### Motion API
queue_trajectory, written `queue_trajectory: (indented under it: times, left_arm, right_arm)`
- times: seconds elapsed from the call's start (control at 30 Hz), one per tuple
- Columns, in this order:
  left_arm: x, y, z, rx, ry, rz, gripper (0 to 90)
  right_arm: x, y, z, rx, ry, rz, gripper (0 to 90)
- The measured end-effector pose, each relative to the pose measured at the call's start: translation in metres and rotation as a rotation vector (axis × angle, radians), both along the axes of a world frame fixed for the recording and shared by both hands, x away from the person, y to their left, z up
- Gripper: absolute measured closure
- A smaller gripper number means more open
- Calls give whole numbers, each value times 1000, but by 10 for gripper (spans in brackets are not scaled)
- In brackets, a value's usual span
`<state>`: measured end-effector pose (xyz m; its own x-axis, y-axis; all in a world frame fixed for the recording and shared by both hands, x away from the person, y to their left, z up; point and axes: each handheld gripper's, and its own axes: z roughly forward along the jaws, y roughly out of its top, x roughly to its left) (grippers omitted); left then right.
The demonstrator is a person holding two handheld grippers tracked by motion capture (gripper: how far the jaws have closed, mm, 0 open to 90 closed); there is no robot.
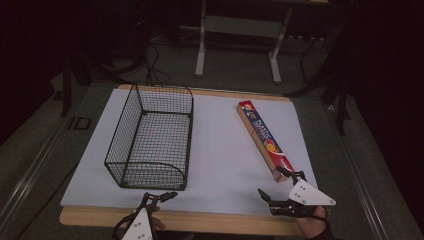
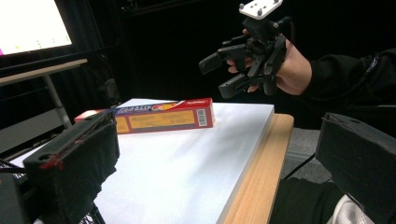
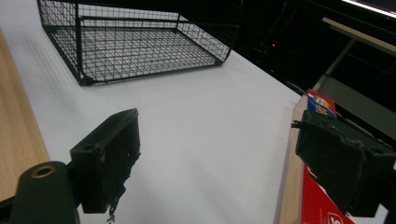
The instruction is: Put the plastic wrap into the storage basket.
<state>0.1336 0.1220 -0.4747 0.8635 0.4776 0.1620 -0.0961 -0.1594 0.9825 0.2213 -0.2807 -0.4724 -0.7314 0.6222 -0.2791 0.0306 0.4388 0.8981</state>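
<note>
A black wire basket [image 1: 150,140] stands empty on the left half of the white mat [image 1: 220,150]. On the right, a long red box of plastic wrap [image 1: 262,137] lies flat, running diagonally towards the near right corner. My right gripper [image 1: 278,184] hovers open at the box's near end, one jaw just over it, with nothing between the jaws. In the right gripper view the box [image 3: 320,205] lies under the right-hand jaw and the basket [image 3: 140,42] stands beyond. My left gripper [image 1: 159,196] is open and empty at the near table edge in front of the basket.
The mat lies on a wooden board [image 1: 165,217] whose edge shows along the near side. A metal stand [image 1: 240,45] and cables are on the floor behind the table. A lit screen [image 2: 32,23] glows in the left gripper view.
</note>
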Motion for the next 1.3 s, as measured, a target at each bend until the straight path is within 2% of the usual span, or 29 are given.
queue_trajectory:
  times: [0.27,0.4,0.5,0.6,0.73,0.8,0.97,1.07,1.3]
  left_arm:
    - [-1,-2,0,12,-2,-7,1]
    - [-1,-4,1,6,-6,5,1]
    - [0,-4,0,15,-2,8,1]
    - [-1,-4,0,16,-3,4,1]
    - [-3,-4,-1,26,-4,1,1]
    - [-3,-4,-1,26,-5,-5,1]
    - [-3,-2,-1,23,3,-13,1]
    - [-4,-2,-1,25,-3,-13,1]
    - [-4,-3,-1,32,1,-16,1]
  right_arm:
    - [0,0,2,-2,-10,13,145]
    - [1,-1,1,-7,18,11,153]
    - [3,-3,2,19,35,10,139]
    - [7,-1,2,12,55,7,137]
    - [12,1,1,-17,63,-23,142]
    - [14,3,3,-35,42,-44,142]
    - [24,1,7,-17,51,-75,121]
    - [33,-1,9,-54,37,-105,118]
    - [57,-5,14,-67,82,-156,114]
